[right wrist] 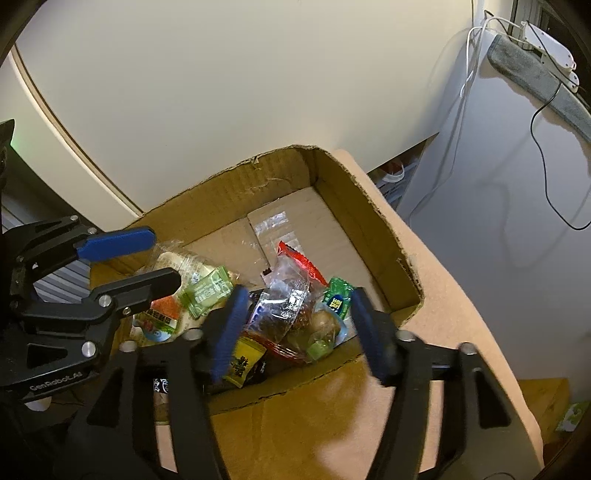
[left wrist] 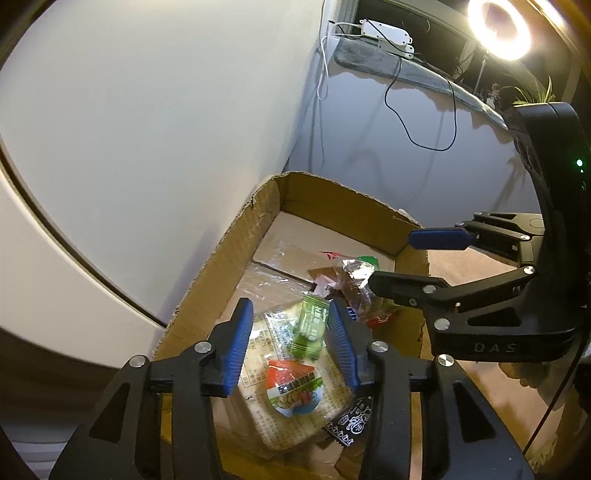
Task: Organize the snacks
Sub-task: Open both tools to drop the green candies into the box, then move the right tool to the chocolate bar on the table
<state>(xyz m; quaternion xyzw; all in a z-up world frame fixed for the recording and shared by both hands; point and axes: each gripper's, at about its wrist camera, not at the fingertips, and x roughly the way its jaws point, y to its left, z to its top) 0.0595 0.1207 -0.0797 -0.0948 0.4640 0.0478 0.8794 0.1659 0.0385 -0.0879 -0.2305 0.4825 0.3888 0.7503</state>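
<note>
An open cardboard box [left wrist: 221, 258] [right wrist: 354, 206] holds several snack packets. My left gripper [left wrist: 291, 343] is open above its near-left part, over a green packet [left wrist: 310, 325], a red-and-white round packet [left wrist: 295, 387] and a clear-wrapped beige pack [left wrist: 258, 350]. My right gripper [right wrist: 295, 332] is open over a clear bag with a red edge [right wrist: 291, 288], a small green packet [right wrist: 338, 297] and a yellow packet [right wrist: 242, 363]. Each gripper shows in the other's view, the right [left wrist: 406, 258] and the left [right wrist: 162, 258]. Both are empty.
The box stands on a pinkish-brown surface [right wrist: 443, 295] against a white wall [left wrist: 184, 110]. A ring light [left wrist: 498, 26] shines at the top right. A grey cabinet [right wrist: 498, 166] with cables [left wrist: 417, 110] and a white power strip [left wrist: 388, 33] stands to the right.
</note>
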